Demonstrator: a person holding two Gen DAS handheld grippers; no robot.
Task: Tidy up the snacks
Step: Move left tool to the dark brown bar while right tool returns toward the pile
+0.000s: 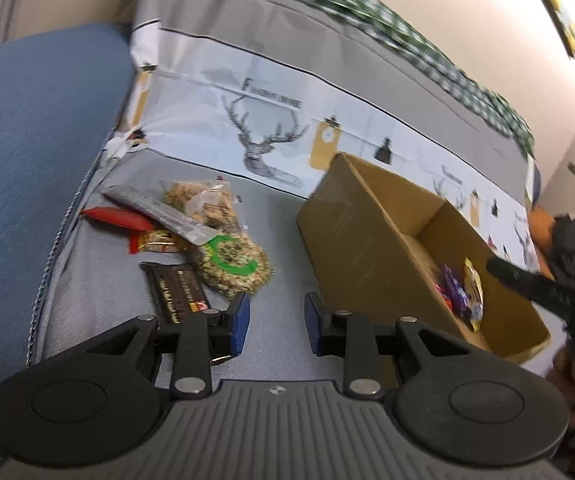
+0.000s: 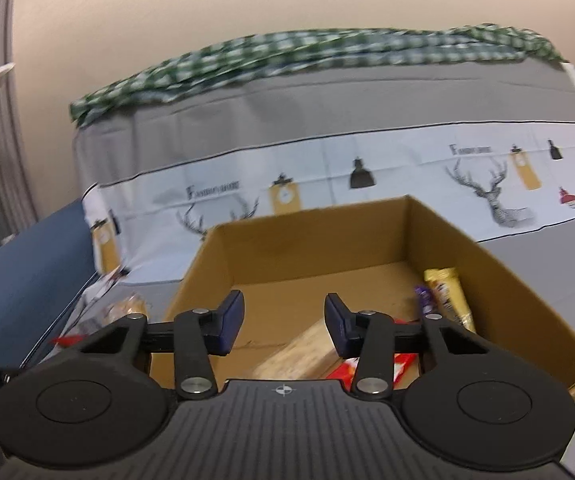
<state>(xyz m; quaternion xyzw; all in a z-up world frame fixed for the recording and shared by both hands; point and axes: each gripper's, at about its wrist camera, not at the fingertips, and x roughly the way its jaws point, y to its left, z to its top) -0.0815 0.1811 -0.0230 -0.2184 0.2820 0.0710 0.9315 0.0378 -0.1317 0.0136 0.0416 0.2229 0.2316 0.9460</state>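
Note:
A pile of snacks lies on the grey sofa seat in the left wrist view: a green-labelled nut bag (image 1: 231, 262), a dark chocolate bar (image 1: 177, 292), a silver packet (image 1: 159, 214), a red packet (image 1: 115, 217) and a clear cookie bag (image 1: 203, 200). An open cardboard box (image 1: 351, 236) stands to their right with several snacks inside. My left gripper (image 1: 275, 316) is open and empty, low over the seat between pile and box. My right gripper (image 2: 283, 316) is open and empty above the box (image 2: 487, 280), which holds a yellow packet (image 2: 449, 292), a tan pack (image 2: 303, 350) and a red wrapper (image 2: 401, 362).
The sofa back carries a deer-print cover (image 1: 263, 120) and a green checked cloth (image 2: 307, 52). A blue armrest (image 1: 27, 160) borders the seat on the left. The right gripper's dark arm (image 1: 547, 284) reaches over the box's right end.

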